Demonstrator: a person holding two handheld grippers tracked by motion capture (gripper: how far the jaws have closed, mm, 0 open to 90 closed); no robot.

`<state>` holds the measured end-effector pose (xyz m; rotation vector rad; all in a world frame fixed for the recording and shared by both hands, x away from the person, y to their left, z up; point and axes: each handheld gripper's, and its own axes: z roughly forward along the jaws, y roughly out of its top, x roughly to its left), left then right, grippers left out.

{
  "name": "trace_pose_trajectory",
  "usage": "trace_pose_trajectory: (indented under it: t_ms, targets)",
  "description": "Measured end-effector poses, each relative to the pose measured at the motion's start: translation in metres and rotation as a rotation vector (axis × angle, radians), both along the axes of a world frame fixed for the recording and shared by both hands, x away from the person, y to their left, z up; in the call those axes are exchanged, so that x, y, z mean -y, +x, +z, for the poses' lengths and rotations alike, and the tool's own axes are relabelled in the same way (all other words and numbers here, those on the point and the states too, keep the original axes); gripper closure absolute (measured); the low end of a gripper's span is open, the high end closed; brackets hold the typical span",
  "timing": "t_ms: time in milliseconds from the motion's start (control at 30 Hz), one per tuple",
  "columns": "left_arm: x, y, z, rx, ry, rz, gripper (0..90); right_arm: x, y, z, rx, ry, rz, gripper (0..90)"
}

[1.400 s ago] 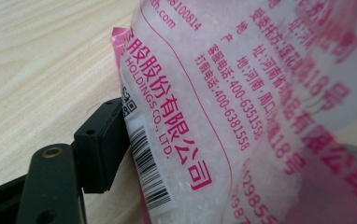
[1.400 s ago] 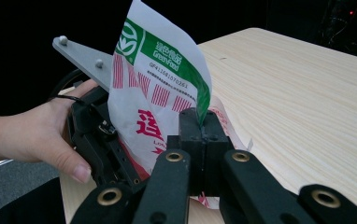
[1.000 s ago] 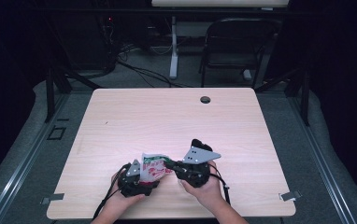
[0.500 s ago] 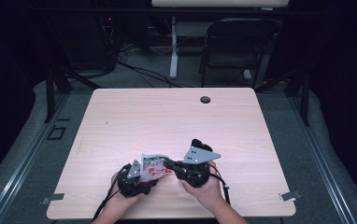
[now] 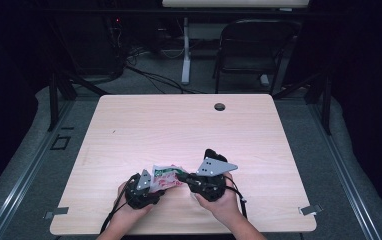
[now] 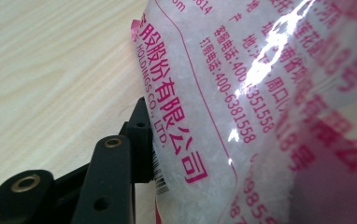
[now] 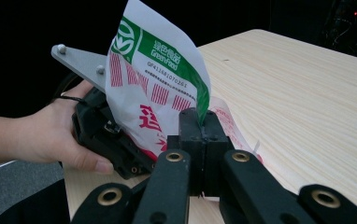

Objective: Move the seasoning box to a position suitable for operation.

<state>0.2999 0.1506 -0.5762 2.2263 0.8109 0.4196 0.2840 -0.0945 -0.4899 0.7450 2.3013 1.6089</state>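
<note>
Now both jaws clenched on the bag [image 5: 165,176] (held between them, above the table [image 5: 179,130]).

White bag [image 7: 153,88], green band, pink print

I hold both black two-jaw grippers close together near the table's front edge. My left gripper [image 5: 151,185] sits in my left hand [image 5: 129,210], one jaw pressed flat against the clear printed plastic bag [image 6: 242,107]. My right gripper [image 7: 200,123], in my right hand [image 5: 221,205], has its jaws closed together on the bag's edge, its grey three-cornered plate uppermost.
</note>
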Motion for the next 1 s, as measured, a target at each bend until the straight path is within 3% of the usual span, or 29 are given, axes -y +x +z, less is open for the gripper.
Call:
trace_pose_trajectory:
  t_ms: [433,633,733,1000]
  targets:
    - [0.003,-0.001,0.011,0.070,0.056,0.008,58.2,0.004,-0.006,0.003,0.031,-0.009,-0.010,90.0]
    - [0.005,-0.001,0.015,0.113,0.107,0.009,58.7,0.009,-0.005,0.003,0.018,-0.006,-0.012,89.4]
    - [0.006,-0.001,0.016,0.128,0.110,0.008,58.8,0.011,-0.006,0.003,0.015,-0.007,-0.018,87.2]
    - [0.010,-0.003,0.022,0.185,0.172,0.000,59.1,0.016,-0.009,0.007,0.026,-0.025,-0.016,79.9]
